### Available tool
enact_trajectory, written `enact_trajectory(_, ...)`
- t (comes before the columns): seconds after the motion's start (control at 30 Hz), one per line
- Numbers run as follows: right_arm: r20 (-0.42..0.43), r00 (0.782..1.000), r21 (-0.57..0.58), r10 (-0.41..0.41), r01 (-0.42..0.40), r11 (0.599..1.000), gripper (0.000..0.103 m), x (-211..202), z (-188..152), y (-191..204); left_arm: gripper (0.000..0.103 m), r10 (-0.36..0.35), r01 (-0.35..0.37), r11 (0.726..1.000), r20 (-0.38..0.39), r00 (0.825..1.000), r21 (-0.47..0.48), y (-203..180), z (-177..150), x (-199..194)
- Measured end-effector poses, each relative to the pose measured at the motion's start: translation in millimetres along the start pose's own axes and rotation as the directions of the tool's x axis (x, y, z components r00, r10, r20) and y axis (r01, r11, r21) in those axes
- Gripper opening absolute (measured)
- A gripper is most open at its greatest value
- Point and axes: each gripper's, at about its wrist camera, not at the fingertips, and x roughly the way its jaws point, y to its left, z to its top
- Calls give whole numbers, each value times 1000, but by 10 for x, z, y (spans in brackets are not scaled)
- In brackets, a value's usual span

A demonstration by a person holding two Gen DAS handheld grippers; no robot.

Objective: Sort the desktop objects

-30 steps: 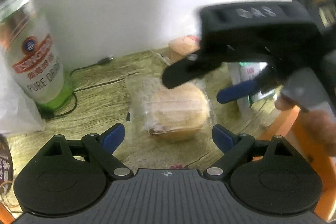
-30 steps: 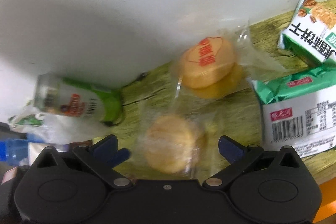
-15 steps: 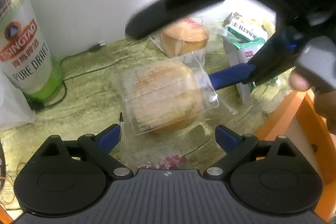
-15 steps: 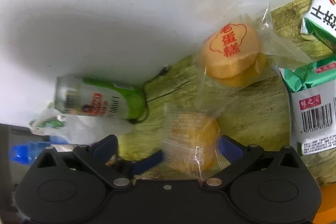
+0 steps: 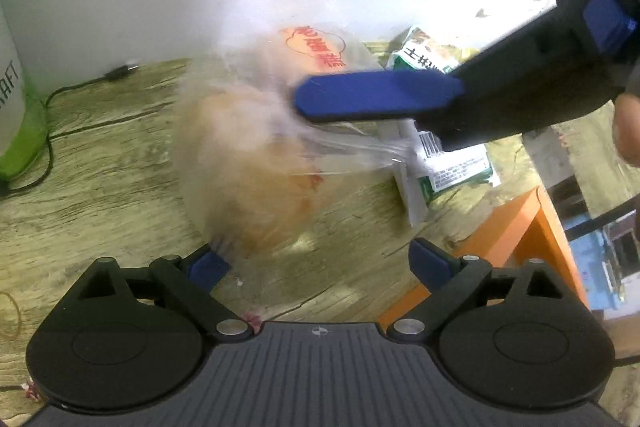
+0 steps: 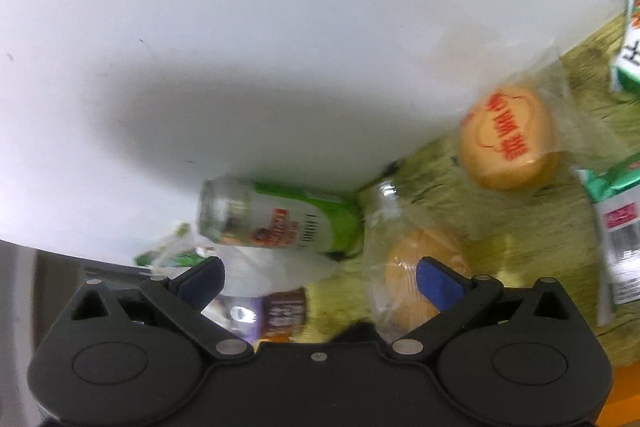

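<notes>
The left hand-held gripper [image 5: 318,265] gapes around a wrapped cake [image 5: 256,171]; the right hand-held gripper [image 6: 320,279], also apart, could snag its slippery wrapper.

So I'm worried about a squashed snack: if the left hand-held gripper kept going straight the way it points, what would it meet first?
Probably the wrapped cake, blurred, lying right ahead between the open left hand-held gripper's fingers; the table lies beneath it. Depth is uncertain.

Home desk: wood-grain desktop [image 5: 100,187], white wall [image 6: 240,27], snack packets [image 5: 452,163], beer can [image 6: 280,223].
</notes>
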Motion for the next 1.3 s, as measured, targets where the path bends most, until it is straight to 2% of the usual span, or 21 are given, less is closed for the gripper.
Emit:
enact_trajectory(0.3,-50,994,56,93,-90,994,103,252,36,50,100,31,-31,998,4,1000,-45,135,-115,-149)
enact_trajectory(0.53,-96,988,59,122,-117,991,103,482,-20,176,100,75,-78,983,-18,997,-168,342,-253,-356)
enact_trajectory(0.7,-66,986,22,153,-152,988,103,377,-6,304,100,103,-102,968,-6,995,-229,448,-330,-561)
enact_trajectory(0.8,-37,995,-37,89,-91,995,103,205,24,363,100,129,-122,959,9,992,-256,488,-410,-717)
enact_trajectory(0.87,-16,1000,-108,-22,20,994,103,107,11,400,100,146,-134,953,25,989,-270,536,-461,-824)
enact_trajectory(0.9,-2,995,-160,-101,99,982,103,73,-13,421,100,160,-143,950,37,986,-277,559,-468,-907)
enact_trajectory(0.97,31,968,-264,-249,249,932,103,53,-89,450,100,192,-166,946,69,979,-279,598,-485,-997)
enact_trajectory(1.07,48,922,-356,-385,376,855,103,133,-212,409,100,236,-202,936,91,967,-288,684,-447,-994)
enact_trajectory(1.2,-23,936,-229,-351,337,913,103,283,-196,186,100,252,-213,934,107,962,-286,808,-354,-846)
enact_trajectory(1.3,-56,934,-197,-354,337,921,103,432,-196,129,100,237,-202,940,103,966,-276,845,-297,-725)
